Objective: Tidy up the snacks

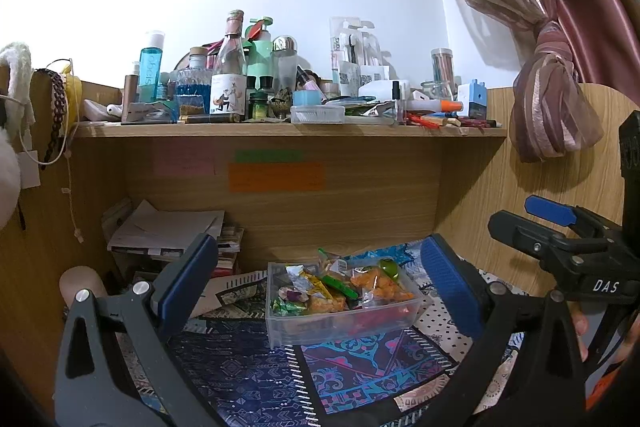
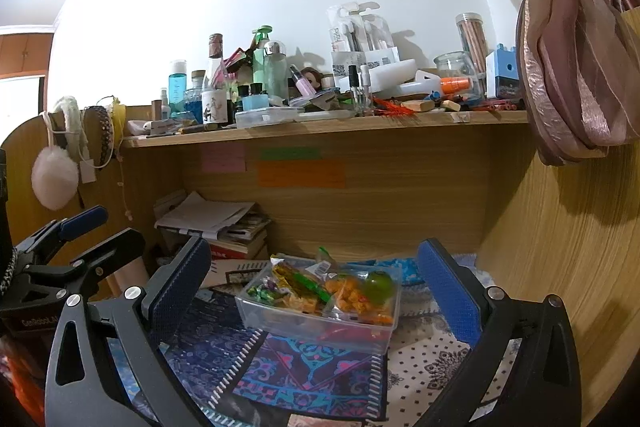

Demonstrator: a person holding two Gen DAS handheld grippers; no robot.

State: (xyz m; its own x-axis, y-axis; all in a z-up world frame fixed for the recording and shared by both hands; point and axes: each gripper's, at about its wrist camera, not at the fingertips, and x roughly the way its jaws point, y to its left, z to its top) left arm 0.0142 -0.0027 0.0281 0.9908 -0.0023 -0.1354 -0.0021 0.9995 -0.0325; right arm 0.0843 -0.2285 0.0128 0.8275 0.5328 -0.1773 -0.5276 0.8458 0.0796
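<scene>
A clear plastic box (image 1: 280, 327) stands on the patterned cloth, filled with wrapped snacks (image 1: 340, 287): orange packets, a green stick pack, a green round jelly cup. It also shows in the right wrist view (image 2: 256, 315), with the snacks (image 2: 332, 291) inside. My left gripper (image 1: 320, 287) is open and empty, its jaws wide either side of the box, held back from it. My right gripper (image 2: 316, 291) is open and empty, likewise facing the box. The right gripper also shows at the right of the left wrist view (image 1: 560, 239).
A patterned cloth (image 1: 360, 375) covers the desk. A stack of books and papers (image 1: 168, 231) sits at the back left. A crowded shelf (image 1: 280, 131) of bottles and stationery runs above. Wooden side walls close both sides. A tied curtain (image 1: 556, 95) hangs at right.
</scene>
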